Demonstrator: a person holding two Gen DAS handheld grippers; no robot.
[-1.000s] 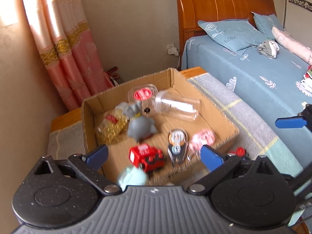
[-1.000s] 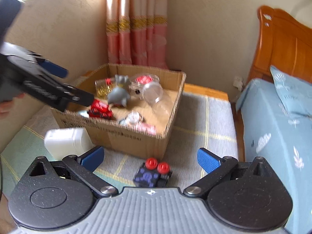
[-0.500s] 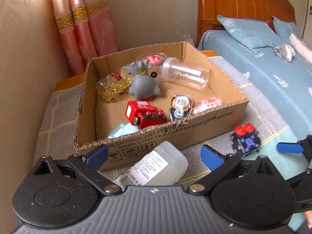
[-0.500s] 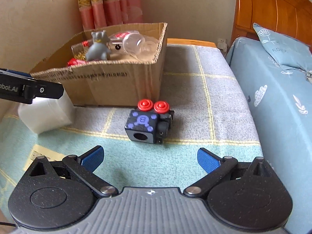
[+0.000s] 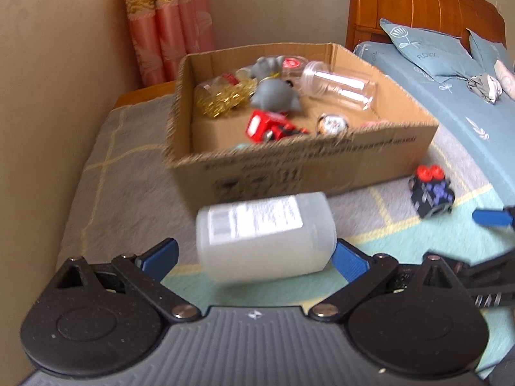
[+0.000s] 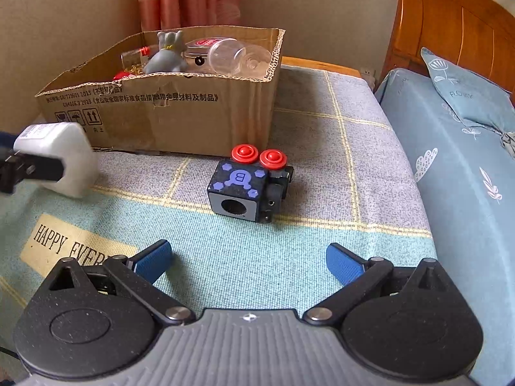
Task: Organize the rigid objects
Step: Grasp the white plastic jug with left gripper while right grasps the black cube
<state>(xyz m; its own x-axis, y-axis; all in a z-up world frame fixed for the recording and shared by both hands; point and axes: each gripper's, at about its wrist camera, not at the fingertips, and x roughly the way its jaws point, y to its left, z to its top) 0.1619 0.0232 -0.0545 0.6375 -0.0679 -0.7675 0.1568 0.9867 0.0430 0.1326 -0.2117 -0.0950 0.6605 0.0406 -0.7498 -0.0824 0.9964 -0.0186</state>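
A white plastic bottle [image 5: 264, 234] lies on its side on the checked cloth, in front of the cardboard box [image 5: 302, 167]. My left gripper [image 5: 254, 257] is open, its blue fingers flanking the bottle's near end without touching. The right wrist view shows the bottle [image 6: 61, 157] at far left with a left finger across it. A black toy cube with red knobs [image 6: 244, 183] sits by the box's corner [image 6: 206, 119]. My right gripper [image 6: 248, 260] is open and empty, a short way in front of the cube. The cube [image 5: 431, 193] shows at right in the left wrist view.
The box holds a grey figure [image 5: 273, 93], a red toy truck [image 5: 270, 125], a clear jar [image 5: 338, 87], gold beads [image 5: 219, 99] and other small items. A blue-sheeted bed [image 6: 460, 160] borders the cloth on the right. Wall and pink curtain [image 5: 167, 22] stand behind.
Both grippers have dropped lower and closer. The left one now has the white bottle between its open fingers; the right one has neared the black cube.
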